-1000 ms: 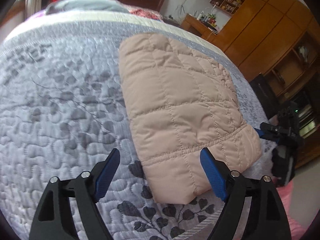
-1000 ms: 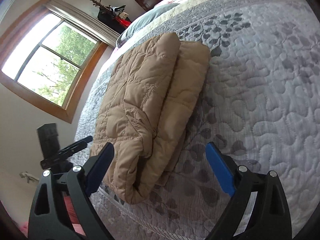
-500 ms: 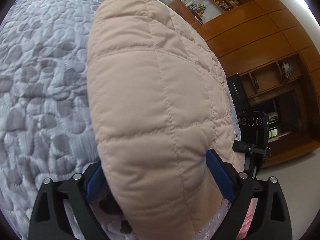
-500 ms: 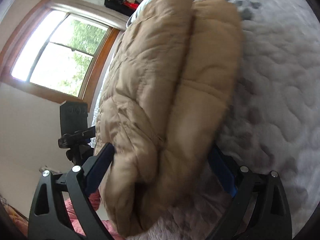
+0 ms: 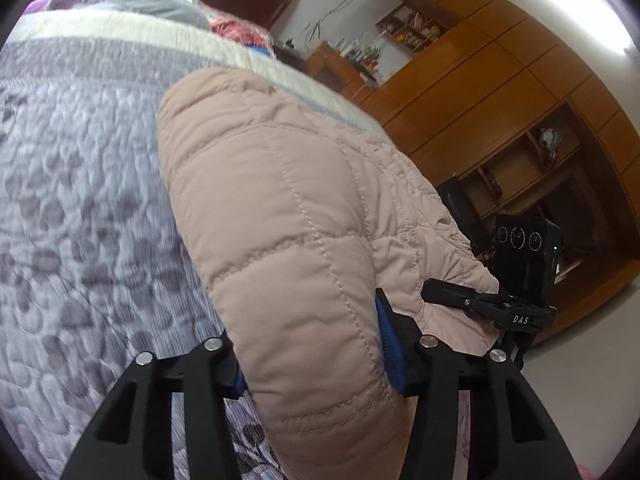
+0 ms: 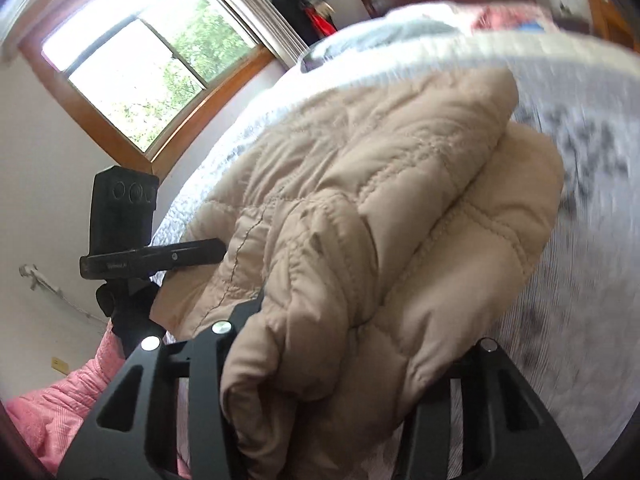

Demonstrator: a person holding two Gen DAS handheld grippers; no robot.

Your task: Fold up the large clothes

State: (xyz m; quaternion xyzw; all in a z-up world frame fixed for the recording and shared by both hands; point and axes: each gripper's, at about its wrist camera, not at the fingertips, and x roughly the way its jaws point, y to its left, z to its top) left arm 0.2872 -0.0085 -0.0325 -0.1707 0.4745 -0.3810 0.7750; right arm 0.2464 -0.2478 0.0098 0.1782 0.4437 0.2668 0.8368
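Already my left tool (image 5: 316, 344) and right tool (image 6: 348, 364) were closing on the folded beige quilted jacket (image 5: 288, 216), near edge, over the grey patterned bedspread (image 5: 80, 200), to double it.

Both cameras sit very close to the folded quilted jacket (image 5: 288, 216) on the bed (image 5: 80, 184), each looking forward and downward along its own gripper's fingers. The left wrist view looks along the jacket from its near end toward the wooden cabinets (image 5: 500, 92) beyond it. The right wrist view looks from the jacket's other near corner toward the window (image 6: 160, 68). Both views share the jacket (image 6: 380, 208), the bed's quilted cover and the headboard end beyond the jacket.
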